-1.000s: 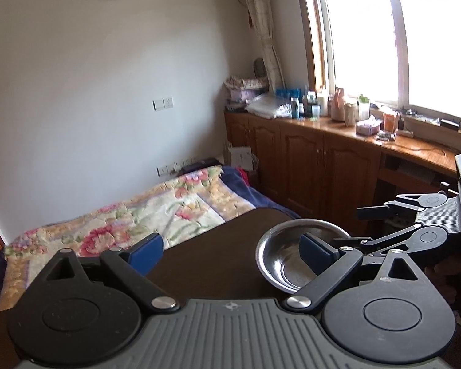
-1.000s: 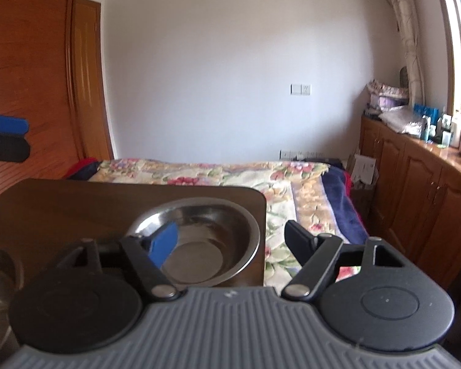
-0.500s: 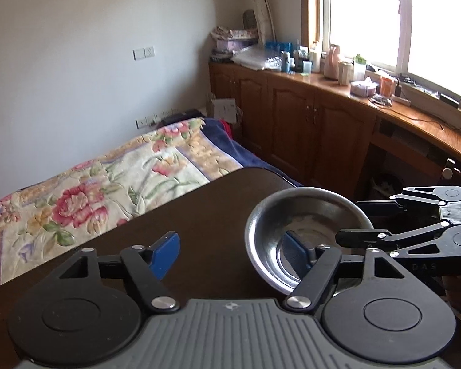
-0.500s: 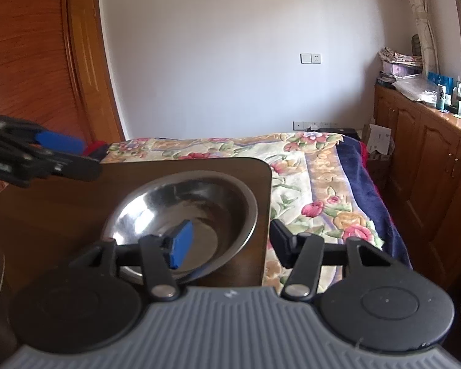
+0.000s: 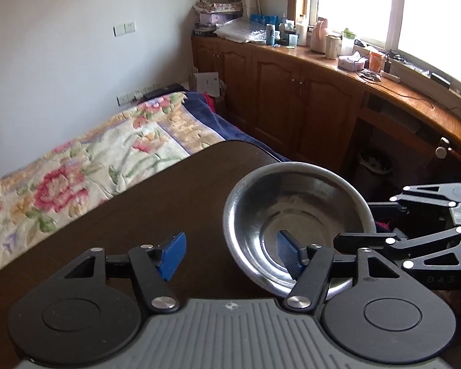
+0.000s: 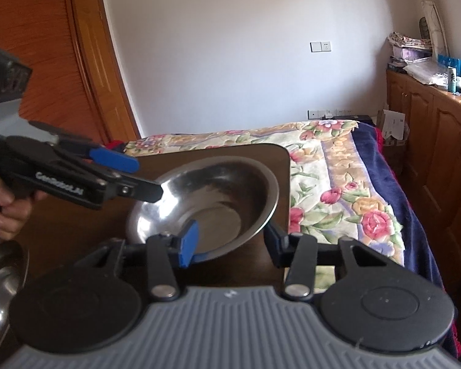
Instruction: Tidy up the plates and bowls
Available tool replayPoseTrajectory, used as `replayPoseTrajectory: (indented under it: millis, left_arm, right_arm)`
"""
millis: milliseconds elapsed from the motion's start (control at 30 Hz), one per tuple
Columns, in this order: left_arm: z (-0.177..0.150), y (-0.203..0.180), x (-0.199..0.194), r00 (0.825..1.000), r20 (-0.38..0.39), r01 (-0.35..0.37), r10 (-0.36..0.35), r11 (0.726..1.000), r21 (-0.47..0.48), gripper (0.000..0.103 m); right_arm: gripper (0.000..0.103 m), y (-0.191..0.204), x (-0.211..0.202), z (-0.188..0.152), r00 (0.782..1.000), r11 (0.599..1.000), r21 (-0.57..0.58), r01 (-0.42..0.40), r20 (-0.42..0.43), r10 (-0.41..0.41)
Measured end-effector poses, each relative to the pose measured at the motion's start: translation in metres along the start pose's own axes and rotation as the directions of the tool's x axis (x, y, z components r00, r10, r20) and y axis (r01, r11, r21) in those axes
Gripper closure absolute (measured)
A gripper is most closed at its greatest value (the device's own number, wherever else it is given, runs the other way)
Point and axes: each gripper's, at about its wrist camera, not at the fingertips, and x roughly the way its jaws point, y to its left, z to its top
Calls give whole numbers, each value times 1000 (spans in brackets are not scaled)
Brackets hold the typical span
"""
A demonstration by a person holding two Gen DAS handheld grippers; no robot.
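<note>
A shiny silver steel bowl (image 6: 218,196) is seen on a dark brown bench (image 5: 156,206). Blue pads (image 5: 172,255) are carried on black claw arms. The bed's quilt (image 6: 347,181) is patterned with pink and red flowers on cream, edged in navy. The cabinets (image 5: 292,98) are reddish-brown wood.

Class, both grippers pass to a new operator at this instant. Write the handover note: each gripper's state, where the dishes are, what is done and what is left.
Left gripper: open, jaws just been closing, astride the steel bowl rim, one pad inside; no grip shown.
Right gripper: open, jaws just been closing, astride the opposite rim, blue pad inside, other finger outside.
Things: the bowl sits at the corner of the dark table; a second steel dish shows partly at the right wrist view's lower left.
Done: both grippers placed at the bowl.
Left: grip it, lift it, probably set it with the other dish.
</note>
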Motion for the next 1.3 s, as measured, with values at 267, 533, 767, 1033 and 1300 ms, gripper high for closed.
replayPoseTrajectory:
  millis: [267, 533, 767, 1033, 1300]
  left_arm:
    - [-1, 3, 11, 999, -51, 14, -16, 999, -41, 39]
    - [-5, -4, 3, 997, -46, 52, -54, 998, -47, 63]
    - [-7, -4, -18, 998, 3, 59, -59, 997, -50, 68]
    - [-11, -16, -50, 997, 72, 24, -23, 1000, -7, 68]
    - [-15, -21, -83, 992, 126, 3, -4, 1000, 10, 68]
  right_arm:
    - [68, -5, -1, -2, 1000, 1000, 25, 0, 0, 0]
    - [81, -9, 1, -4, 1000, 999, 51, 4, -5, -4]
    - [88, -9, 0, -5, 1000, 998, 62, 27, 12, -28]
    - [93, 1, -16, -1, 998, 998, 59, 28, 56, -31]
    - [93, 16, -33, 4, 994, 999, 37, 33, 102, -37]
